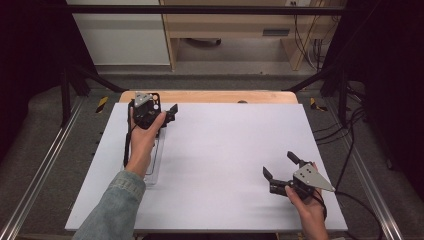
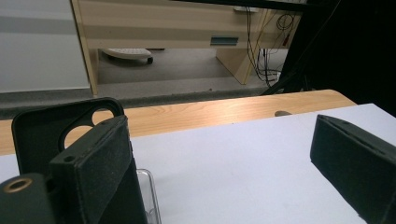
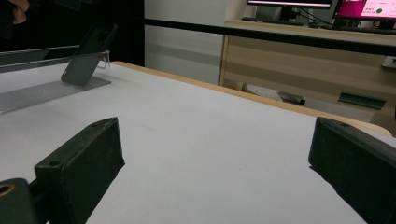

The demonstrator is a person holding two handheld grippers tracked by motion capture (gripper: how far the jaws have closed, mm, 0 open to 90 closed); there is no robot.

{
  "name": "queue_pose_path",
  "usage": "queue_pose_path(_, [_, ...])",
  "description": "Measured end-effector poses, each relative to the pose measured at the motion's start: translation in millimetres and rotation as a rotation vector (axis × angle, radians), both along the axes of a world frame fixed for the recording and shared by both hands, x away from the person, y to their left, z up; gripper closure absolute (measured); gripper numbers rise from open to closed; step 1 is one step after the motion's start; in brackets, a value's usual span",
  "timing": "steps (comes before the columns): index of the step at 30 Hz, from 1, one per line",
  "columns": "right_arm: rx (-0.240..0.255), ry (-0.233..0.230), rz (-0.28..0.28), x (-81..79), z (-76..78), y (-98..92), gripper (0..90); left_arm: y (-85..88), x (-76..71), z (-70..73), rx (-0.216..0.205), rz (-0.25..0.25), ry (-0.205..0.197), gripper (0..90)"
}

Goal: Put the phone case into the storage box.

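Observation:
A black phone case (image 1: 154,99) stands tilted at the far left of the white table top (image 1: 225,150). In the right gripper view the phone case (image 3: 86,53) leans on a clear acrylic stand (image 3: 51,91). My left gripper (image 1: 169,114) is beside it and open. In its own view the left gripper (image 2: 224,163) has the phone case (image 2: 39,135) just outside its left jaw, with nothing between the jaws. The clear stand (image 1: 154,162) runs under the left forearm. My right gripper (image 1: 280,166) hovers open near the front right; the right gripper (image 3: 215,158) holds nothing.
A wooden table edge (image 1: 210,96) shows past the white top. Beyond it stand a light wooden desk (image 1: 250,25) and hanging cables (image 1: 305,35). Black frame bars (image 1: 200,9) and metal rails (image 1: 45,155) border the table. A cable (image 1: 350,160) trails off right.

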State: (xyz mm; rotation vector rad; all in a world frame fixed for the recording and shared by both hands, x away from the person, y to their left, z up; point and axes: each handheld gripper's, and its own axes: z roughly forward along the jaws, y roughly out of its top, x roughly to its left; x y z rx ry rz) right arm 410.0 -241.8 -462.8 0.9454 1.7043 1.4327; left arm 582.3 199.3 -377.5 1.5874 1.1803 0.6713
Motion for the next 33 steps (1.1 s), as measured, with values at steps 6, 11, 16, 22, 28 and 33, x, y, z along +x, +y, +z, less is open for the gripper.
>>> queue_pose_path(6, [0.000, 0.000, 0.000, -0.1, 0.0, -0.1, 3.5, 0.7, -1.0, 0.6, 0.006, -0.003, -0.002, 5.0])
queue_pose_path(11, [0.000, 0.000, 0.000, 0.0, 0.0, -0.2, 3.5, 0.7, -2.8, 1.0, 0.019, -0.009, -0.010, 5.0])
queue_pose_path(16, [0.000, 0.001, -0.001, 0.0, 0.0, 0.0, 3.4, -0.8, -4.9, 1.7, 0.014, -0.020, -0.019, 4.9])
queue_pose_path(22, [0.000, 0.003, 0.004, -0.1, -0.2, 1.2, 3.4, -3.6, -10.4, 6.1, 0.010, -0.046, -0.038, 4.5])
queue_pose_path(28, [-0.002, 0.003, 0.004, -0.4, -0.1, 1.6, 3.4, -7.0, -16.3, 8.7, 0.032, -0.068, -0.056, 4.3])
queue_pose_path(33, [0.000, 0.009, 0.005, -0.2, -0.1, 1.5, 3.2, -9.7, -21.7, 8.4, 0.033, -0.093, -0.067, 4.1])
